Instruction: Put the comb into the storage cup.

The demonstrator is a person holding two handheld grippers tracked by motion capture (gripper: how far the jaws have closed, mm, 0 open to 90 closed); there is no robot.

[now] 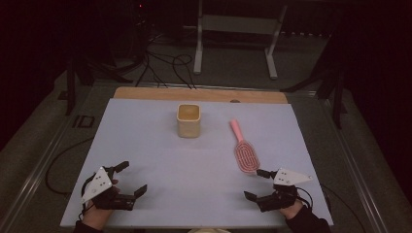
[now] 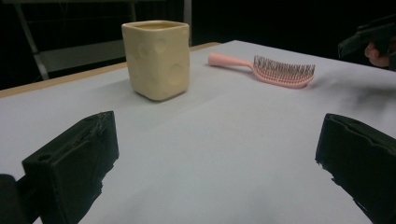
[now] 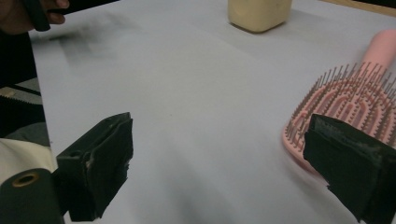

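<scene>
High view: right gripper (image 1: 256,184) jaws wide, empty, one jaw just beside pink hairbrush (image 1: 244,150) head at its 12 o'clock; left gripper (image 1: 131,178) wide, empty

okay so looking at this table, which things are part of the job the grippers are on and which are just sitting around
Likely in the job:
- pink hairbrush, bristles up, right beside the open right gripper
- cream cup, upright, probably where the brush goes
- left gripper, open, holding nothing

Just about:
- metal stand on the floor beyond the table
- cables on the floor
</scene>
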